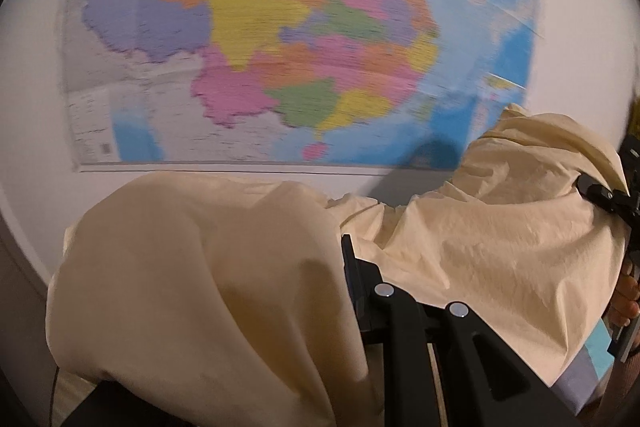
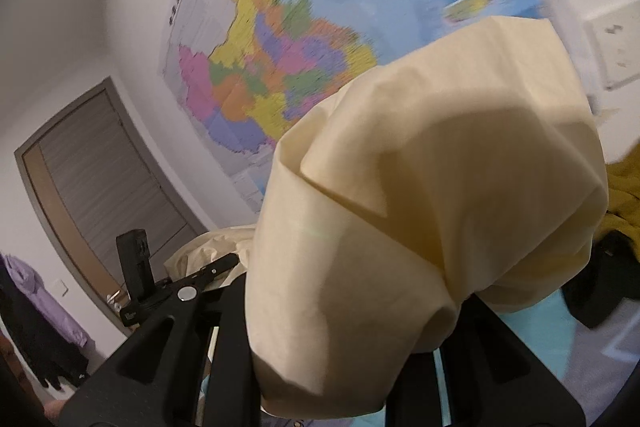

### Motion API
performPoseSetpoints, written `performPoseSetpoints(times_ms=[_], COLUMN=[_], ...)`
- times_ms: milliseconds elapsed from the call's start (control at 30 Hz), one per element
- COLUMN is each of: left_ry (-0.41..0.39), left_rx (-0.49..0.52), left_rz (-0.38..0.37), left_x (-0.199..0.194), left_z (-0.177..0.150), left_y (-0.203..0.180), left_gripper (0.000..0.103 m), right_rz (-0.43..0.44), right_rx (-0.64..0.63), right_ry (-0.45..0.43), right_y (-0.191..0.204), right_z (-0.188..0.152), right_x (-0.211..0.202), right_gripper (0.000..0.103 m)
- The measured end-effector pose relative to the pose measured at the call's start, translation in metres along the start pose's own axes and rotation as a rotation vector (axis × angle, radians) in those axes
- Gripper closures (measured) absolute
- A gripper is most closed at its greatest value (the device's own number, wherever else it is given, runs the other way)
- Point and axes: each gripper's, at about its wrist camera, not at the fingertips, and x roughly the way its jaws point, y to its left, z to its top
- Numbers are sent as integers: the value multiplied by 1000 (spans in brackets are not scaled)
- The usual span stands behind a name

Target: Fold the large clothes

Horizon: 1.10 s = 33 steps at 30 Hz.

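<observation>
Wall map [image 1: 280,39]: biggest item, coloured provinces on blue sea, fixed to white wall [image 1: 32,75]. Fills 9 to 2 o'clock of L wrist view; in R wrist view [image 2: 272,67] it runs 10 to 1 o'clock, tilted. Both blurred, labels unreadable.

Cream garment [image 1: 208,287]: the task item, lifted in front of the map, off any surface. L view: drapes from 7 o'clock across centre to 3 o'clock, one bulge low left, second bulge [image 1: 532,179] at 3 o'clock. R view [image 2: 432,195]: bunched mass, centre to 5 o'clock, hanging over the claw.

Grey door [image 2: 104,187]: R view, 9 o'clock, framed, handle at lower edge.

Mustard cloth [image 2: 624,195] at 3 o'clock, R view; dark item [image 2: 600,291] just below it, type unclear. Purple garment [image 2: 36,291] hanging at 8 o'clock.

Left gripper [image 1: 352,267]: black, 6 o'clock of own view. One finger edge shows beside the cloth, rest buried under fabric. Appears clamped on cream garment, cloth coming out right at the finger. Also seen in R view [image 2: 216,269] at 7 o'clock, tip against cream fabric.

Right gripper [image 2: 360,307]: fingertips fully covered by cloth in own view. In L view [image 1: 600,193] at 3 o'clock its black tip looks pinched on the garment's edge.

Wall socket plate [image 2: 616,43]: 2 o'clock, R view.
</observation>
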Motion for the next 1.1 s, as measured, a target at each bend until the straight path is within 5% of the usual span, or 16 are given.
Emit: performPoseSetpoints(times_ms=[733, 900, 1000, 1100], left_ry=[-47, -33, 85, 164], left_rx=[-182, -267, -313, -377], left_rz=[327, 373, 401, 407], left_x=[41, 80, 121, 142], left_z=[59, 28, -17, -58], left_y=[205, 260, 288, 313], left_gripper=[88, 88, 88, 86], right_rz=[151, 158, 109, 94], right_rx=[-83, -51, 13, 72], right_ry=[122, 196, 363, 414], right_y=[62, 48, 18, -4], right_z=[-9, -59, -115, -142], right_x=[241, 287, 317, 311], right_gripper=[85, 84, 80, 65])
